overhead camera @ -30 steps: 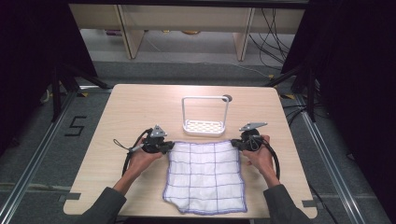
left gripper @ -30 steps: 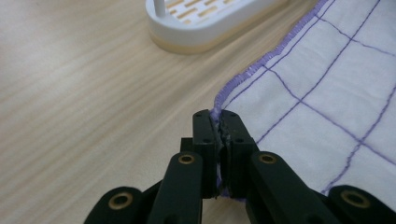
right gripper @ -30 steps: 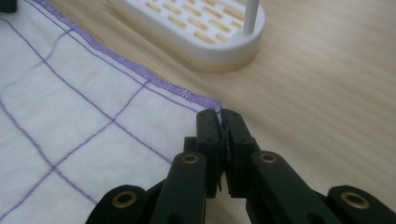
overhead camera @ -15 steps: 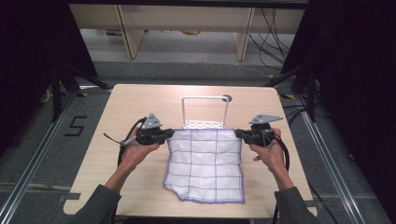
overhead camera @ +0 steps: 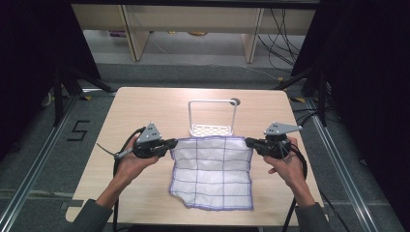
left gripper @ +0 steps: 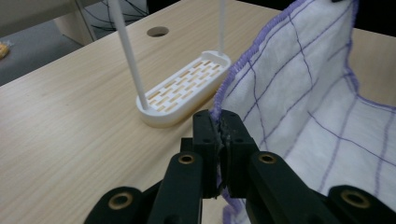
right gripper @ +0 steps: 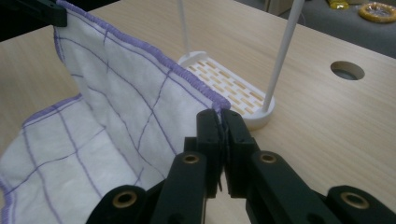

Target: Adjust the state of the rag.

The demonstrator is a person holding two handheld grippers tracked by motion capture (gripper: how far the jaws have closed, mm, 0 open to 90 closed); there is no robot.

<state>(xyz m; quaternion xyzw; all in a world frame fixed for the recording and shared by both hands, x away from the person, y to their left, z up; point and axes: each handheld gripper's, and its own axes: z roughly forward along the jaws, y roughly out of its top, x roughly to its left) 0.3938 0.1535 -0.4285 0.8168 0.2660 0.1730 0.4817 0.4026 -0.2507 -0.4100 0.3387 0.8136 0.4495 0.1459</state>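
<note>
Your left gripper [left gripper: 219, 135] is pinching the purple-hemmed corner of the checked cloth [left gripper: 303, 107], lifting it just beside the white slotted rack [left gripper: 184, 91].

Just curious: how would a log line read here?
left gripper: shut on cloth | right gripper: shut on cloth | rack: behind cloth

You are looking at a white wire rack [overhead camera: 212, 118] standing upright on the wooden counter [overhead camera: 145, 104], with a round cable hole [overhead camera: 235, 102] lying just beside its far right corner.
</note>
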